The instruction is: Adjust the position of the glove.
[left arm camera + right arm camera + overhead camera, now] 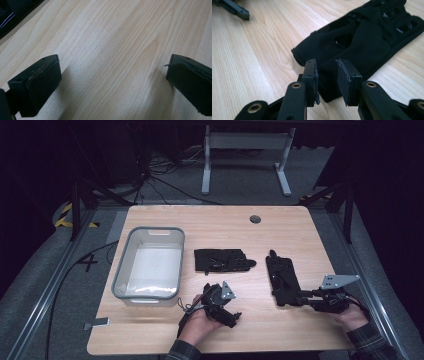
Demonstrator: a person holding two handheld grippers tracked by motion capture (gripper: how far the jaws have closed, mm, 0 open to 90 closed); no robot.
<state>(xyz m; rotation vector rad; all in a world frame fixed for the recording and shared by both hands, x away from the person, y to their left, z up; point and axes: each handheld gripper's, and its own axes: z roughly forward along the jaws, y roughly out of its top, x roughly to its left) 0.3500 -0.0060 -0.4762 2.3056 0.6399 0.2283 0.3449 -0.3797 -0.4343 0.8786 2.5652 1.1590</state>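
Two black gloves lie flat on the wooden table (pixel 210 222): one in the middle (pixel 222 260), one to its right (pixel 283 280). My right gripper (pixel 301 296) sits at the near cuff end of the right glove (pixel 362 42). In the right gripper view its jaws (pixel 327 72) stand a little apart with the cuff edge between them, and the pads do not press on it. My left gripper (pixel 234 319), held in a hand near the front edge, points at bare wood. Its jaws (pixel 113 75) are wide open with nothing between them.
A clear plastic bin (pixel 120 270) stands at the left of the table with nothing in it. A round cable hole (pixel 255 219) sits near the far edge. Cables and a desk frame (pixel 245 160) lie on the floor beyond.
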